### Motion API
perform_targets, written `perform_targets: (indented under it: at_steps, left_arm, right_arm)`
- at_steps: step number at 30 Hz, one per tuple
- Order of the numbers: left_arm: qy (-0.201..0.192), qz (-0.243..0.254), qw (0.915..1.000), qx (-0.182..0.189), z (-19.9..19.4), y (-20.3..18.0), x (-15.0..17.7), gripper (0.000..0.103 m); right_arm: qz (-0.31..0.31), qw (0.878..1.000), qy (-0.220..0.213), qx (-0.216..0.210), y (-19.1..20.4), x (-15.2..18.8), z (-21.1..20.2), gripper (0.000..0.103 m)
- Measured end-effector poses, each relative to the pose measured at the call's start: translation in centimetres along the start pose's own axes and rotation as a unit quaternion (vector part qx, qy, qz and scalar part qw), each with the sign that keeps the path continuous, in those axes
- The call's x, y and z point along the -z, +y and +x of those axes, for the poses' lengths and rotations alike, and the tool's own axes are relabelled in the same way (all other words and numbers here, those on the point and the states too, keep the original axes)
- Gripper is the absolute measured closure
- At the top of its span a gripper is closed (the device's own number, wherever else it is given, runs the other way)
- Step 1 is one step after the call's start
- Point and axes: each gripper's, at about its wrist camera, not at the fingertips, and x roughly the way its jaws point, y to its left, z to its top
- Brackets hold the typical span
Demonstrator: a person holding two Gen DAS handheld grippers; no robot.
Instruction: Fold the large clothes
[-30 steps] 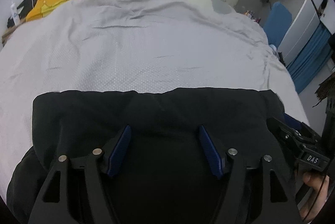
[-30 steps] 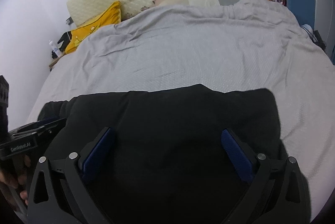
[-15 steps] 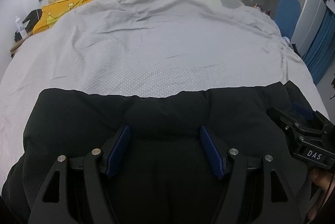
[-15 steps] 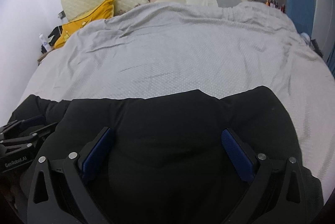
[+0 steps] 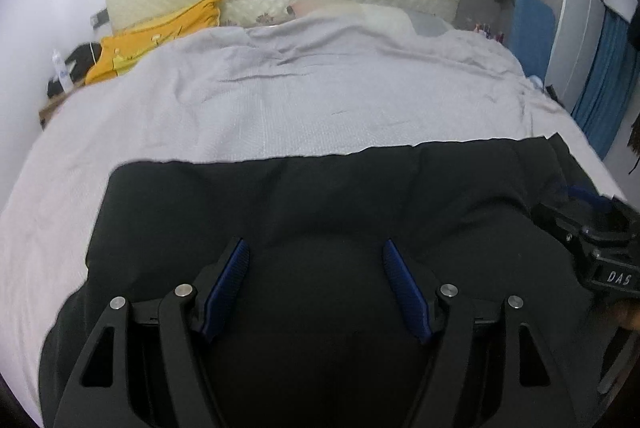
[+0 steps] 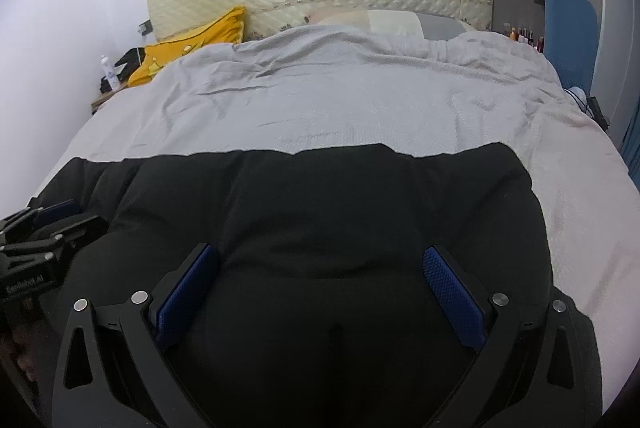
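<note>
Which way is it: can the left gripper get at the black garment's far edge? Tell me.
Probably yes. The left gripper is open over the black garment, and nothing lies between it and the far edge on the grey bedspread.

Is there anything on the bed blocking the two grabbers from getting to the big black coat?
Nothing visible does. The black coat lies on the grey bedcover right under the left gripper and the right gripper. Both have their jaws spread, with only coat fabric between them.
</note>
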Motion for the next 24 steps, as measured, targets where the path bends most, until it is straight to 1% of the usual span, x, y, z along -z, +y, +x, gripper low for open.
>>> perform_targets:
  at_steps: [2, 5, 7, 9, 11, 13, 15, 17, 18, 20, 22, 24]
  left_arm:
    - [0.000, -0.002, 1.0000, 0.000, 0.2, 0.1, 0.3, 0.031]
    - [0.003, 0.001, 0.9999, -0.010, 0.9, -0.2, 0.2, 0.030]
    - [0.006, 0.002, 0.9999, -0.013, 1.1, -0.3, -0.1, 0.030]
    - [0.008, 0.006, 0.9999, -0.011, 0.9, -0.1, -0.2, 0.030]
    - [0.002, 0.003, 0.9998, -0.020, 0.1, 0.7, -0.3, 0.030]
    - [-0.006, -0.013, 0.9997, -0.019, -1.0, 2.0, -0.3, 0.030]
    - [-0.009, -0.028, 0.9994, -0.019, -1.7, 3.2, -0.3, 0.030]
    - [-0.001, -0.034, 0.9991, -0.025, -1.8, 4.3, -0.3, 0.030]
    - [0.002, -0.032, 0.9987, -0.041, -1.8, 4.7, -0.2, 0.030]
    - [0.007, -0.023, 0.9983, -0.054, -1.5, 5.1, 0.0, 0.030]
    - [0.012, -0.019, 0.9980, -0.060, -1.2, 5.5, 0.3, 0.030]
    - [0.018, -0.030, 0.9979, -0.055, -0.6, 5.9, 0.8, 0.029]
  right_arm:
    - [-0.004, 1.000, -0.004, 0.004, 0.2, 0.2, 0.2, 0.000]
    - [-0.010, 1.000, -0.004, 0.014, 0.5, 0.3, 0.9, 0.000]
    - [-0.011, 1.000, 0.005, 0.016, 0.5, 0.2, 1.3, 0.000]
    - [-0.013, 1.000, 0.016, 0.007, 0.3, -0.1, 1.1, 0.000]
    - [-0.018, 1.000, 0.018, -0.001, 0.1, -0.2, 0.4, 0.000]
    - [-0.021, 1.000, 0.005, -0.010, -0.7, -0.3, -1.1, 0.000]
    - [-0.021, 1.000, -0.001, -0.002, -1.5, -0.3, -2.2, 0.000]
    - [-0.023, 1.000, 0.001, 0.009, -2.5, -0.3, -2.7, 0.000]
    - [-0.026, 0.999, 0.004, 0.018, -3.0, -0.3, -2.8, 0.000]
    - [-0.032, 0.999, 0.010, 0.037, -3.8, 0.0, -2.6, 0.000]
    - [-0.031, 0.999, 0.022, 0.027, -4.4, 0.5, -2.1, 0.000]
    - [-0.034, 0.999, 0.029, 0.023, -4.4, 1.1, -1.4, 0.000]
